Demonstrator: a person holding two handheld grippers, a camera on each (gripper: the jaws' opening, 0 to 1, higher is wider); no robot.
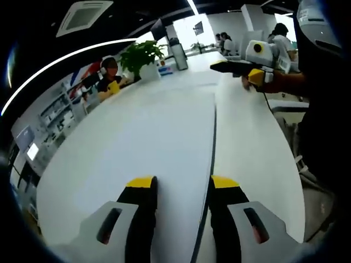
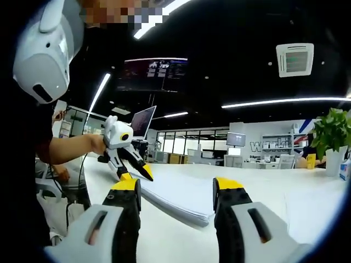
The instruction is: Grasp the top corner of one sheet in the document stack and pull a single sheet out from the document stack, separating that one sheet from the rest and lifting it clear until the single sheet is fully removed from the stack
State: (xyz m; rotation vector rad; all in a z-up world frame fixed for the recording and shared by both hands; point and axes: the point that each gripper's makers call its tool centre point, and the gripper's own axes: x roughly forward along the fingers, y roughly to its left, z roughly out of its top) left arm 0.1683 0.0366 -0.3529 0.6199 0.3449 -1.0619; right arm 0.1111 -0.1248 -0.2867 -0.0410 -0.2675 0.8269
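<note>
The document stack is seen just ahead of the right gripper, fingers held wide; the left gripper, fingers apart, is poised at its far-left corner.

The thick white stack of paper sheets lies on the long white table, and in the right gripper view it sits just beyond and between the jaws of the right gripper, which stand apart above the table. At the stack's far left corner the left gripper comes down from the left, its tips at the top sheets (whether they touch cannot be told). A green potted plant in a white pot stands on the table far to the right. In the left gripper view the left gripper hangs over bare tabletop beside a dark seam; the plant stands at the far end.
</note>
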